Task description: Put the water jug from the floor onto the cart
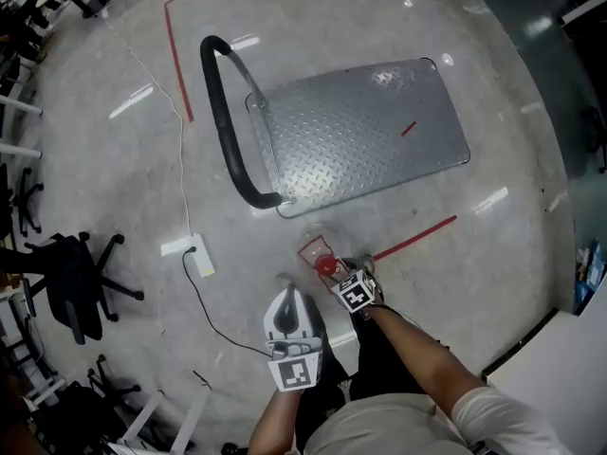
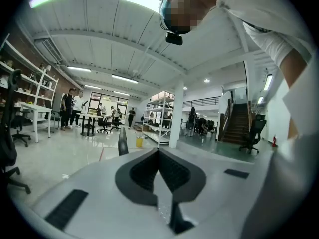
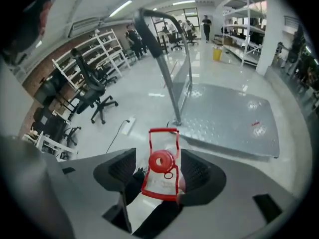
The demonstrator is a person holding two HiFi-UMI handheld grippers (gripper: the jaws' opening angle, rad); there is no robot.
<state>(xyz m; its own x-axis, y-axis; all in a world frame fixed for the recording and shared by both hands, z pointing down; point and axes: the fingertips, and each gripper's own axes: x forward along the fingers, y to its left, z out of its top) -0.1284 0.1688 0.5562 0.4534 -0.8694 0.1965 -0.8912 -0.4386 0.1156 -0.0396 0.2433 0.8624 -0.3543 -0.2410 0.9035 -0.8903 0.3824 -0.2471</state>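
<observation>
The water jug (image 1: 321,257) is clear plastic with a red frame and a red cap. It stands on the floor just in front of the cart's near edge. My right gripper (image 1: 338,271) points steeply down over it, open. In the right gripper view the jug (image 3: 162,162) sits between the spread jaws of that gripper (image 3: 158,157), and I cannot tell whether the pads touch it. The grey steel flatbed cart (image 1: 379,131) with its black handle (image 1: 220,112) carries nothing. My left gripper (image 1: 287,297) hovers to the jug's left, shut and empty, with its jaws (image 2: 159,152) closed together.
A white power strip (image 1: 201,256) with a black cable lies on the floor left of the grippers. Black office chairs (image 1: 74,281) stand at the left. Red tape lines (image 1: 413,238) mark the floor. A white table edge (image 1: 560,368) is at the lower right. People stand far off.
</observation>
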